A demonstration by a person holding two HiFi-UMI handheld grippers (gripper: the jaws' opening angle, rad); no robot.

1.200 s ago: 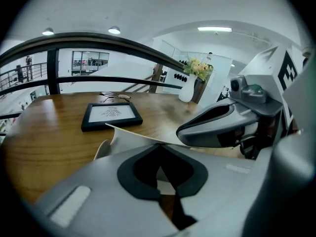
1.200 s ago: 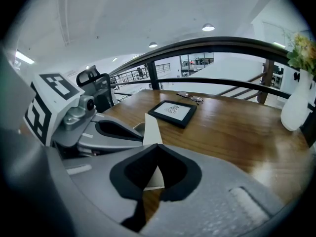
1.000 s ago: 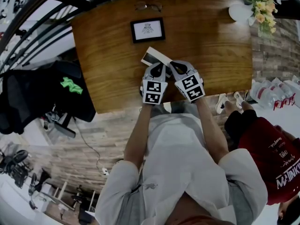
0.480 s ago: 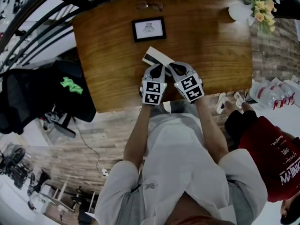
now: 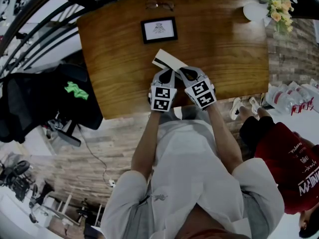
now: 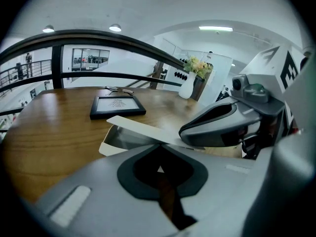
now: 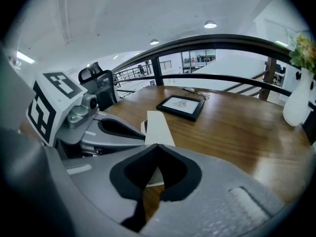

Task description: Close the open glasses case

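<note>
The open glasses case (image 5: 167, 60) is a cream box with a dark inside, lying near the front middle of the wooden table (image 5: 114, 68). In the left gripper view its tray (image 6: 120, 138) lies flat and its lid flap (image 6: 144, 129) slants up over it. My left gripper (image 5: 168, 70) is shut, its tips at the near edge of the case. My right gripper (image 5: 182, 69) is also shut, right beside the left one, with its tips against the pale lid (image 7: 158, 124). Neither gripper holds anything.
A black picture frame (image 5: 158, 30) lies beyond the case, with a pair of glasses (image 5: 159, 5) at the far edge. A white vase with flowers (image 5: 259, 11) stands at the far right corner. A dark railing (image 6: 98, 38) curves behind the table.
Both grippers have edged slightly farther onto the table, and the case lid has shifted a little with them. Both stay shut.
</note>
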